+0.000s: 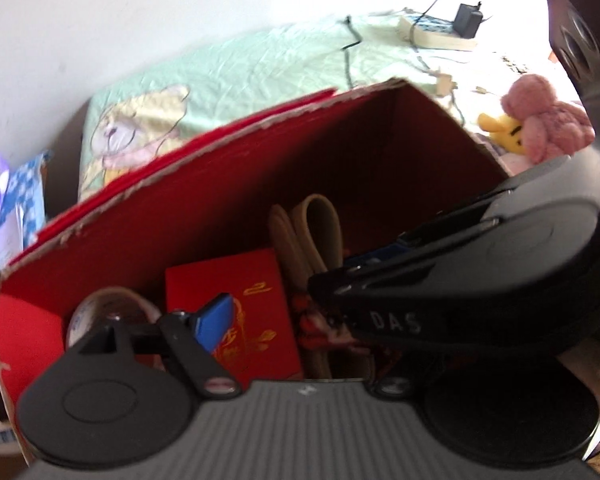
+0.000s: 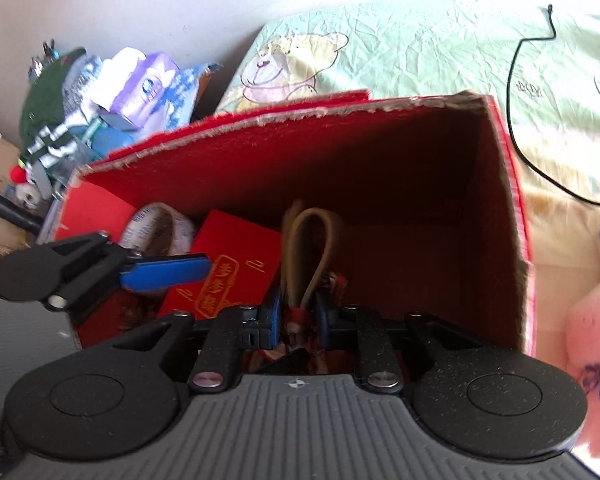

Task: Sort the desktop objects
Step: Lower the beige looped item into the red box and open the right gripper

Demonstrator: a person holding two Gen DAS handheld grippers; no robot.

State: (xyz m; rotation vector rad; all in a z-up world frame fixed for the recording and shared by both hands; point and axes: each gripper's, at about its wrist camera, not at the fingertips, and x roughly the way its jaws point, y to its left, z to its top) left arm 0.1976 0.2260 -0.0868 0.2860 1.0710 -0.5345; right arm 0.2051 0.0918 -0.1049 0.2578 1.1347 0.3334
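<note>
Right hand-held gripper (image 1: 328,280) marked "DAS", red box (image 1: 260,152), gold-lettered envelope (image 1: 256,304)

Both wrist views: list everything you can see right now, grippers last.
Cardboard box: one, red inside, open, on the bed.
Tape roll: one, whitish, in the box at its left.
Red booklet: one, gold print, in the box beside the tape.
Tan strap: one, looped, upright mid-box.
Bedsheet: one, pale green, bear print, behind the box.
Black cable: one, lying on the sheet.
Pink plush toy: one, right of the box.
Yellow plush toy: one, beside the pink one.
Power strip: one, white, with a black adapter, far end.
Clutter pile: mixed, left of the box.
Left gripper: over the box's left; opening unclear.
Right gripper: shut on the strap's base.
</note>
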